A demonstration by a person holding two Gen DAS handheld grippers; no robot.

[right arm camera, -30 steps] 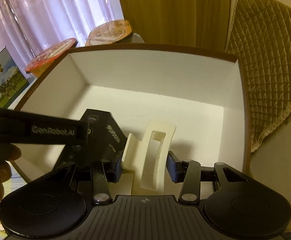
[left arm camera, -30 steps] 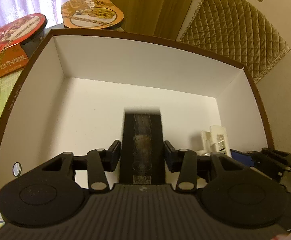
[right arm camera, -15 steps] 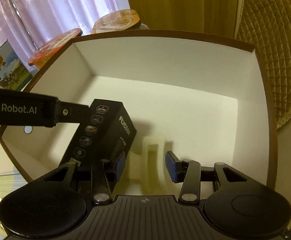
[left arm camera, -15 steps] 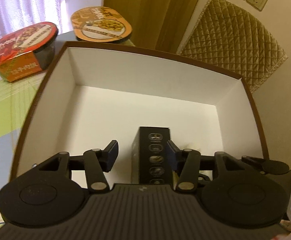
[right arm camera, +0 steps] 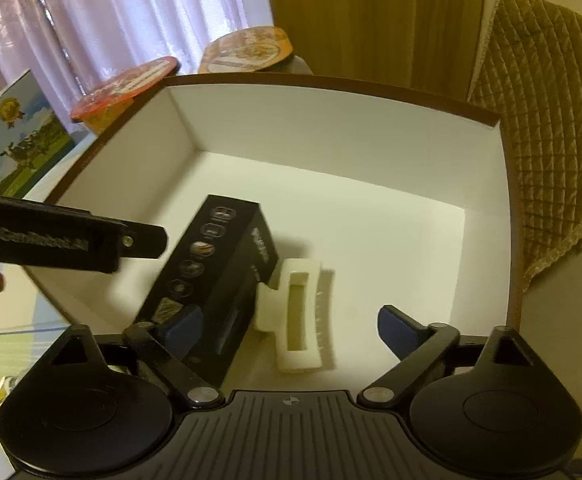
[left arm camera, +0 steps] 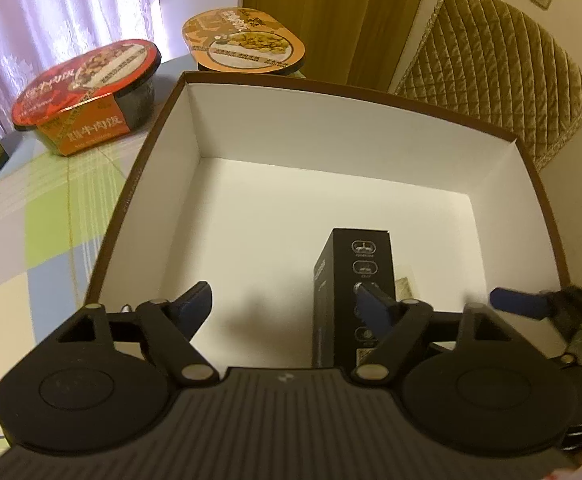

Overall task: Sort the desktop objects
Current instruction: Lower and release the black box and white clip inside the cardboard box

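Both tongs, left (left arm camera: 287,300) and right (right arm camera: 291,326), are opening, gripping nothing; black box (right arm camera: 215,276) and cream clip (right arm camera: 297,320) lie in the white tray (right arm camera: 331,140).

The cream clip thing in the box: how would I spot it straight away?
Find the big brown-rimmed box with white inside. On its floor lie two things side by side: a long black carton and the clip. The clip is the small, pale, slotted one.

Black box (left arm camera: 353,300): near end hidden behind left gripper body — label icons too small to read.
Hair clip (right arm camera: 297,316): blurred.
Milk carton (right arm camera: 7,148): cut off at left edge.
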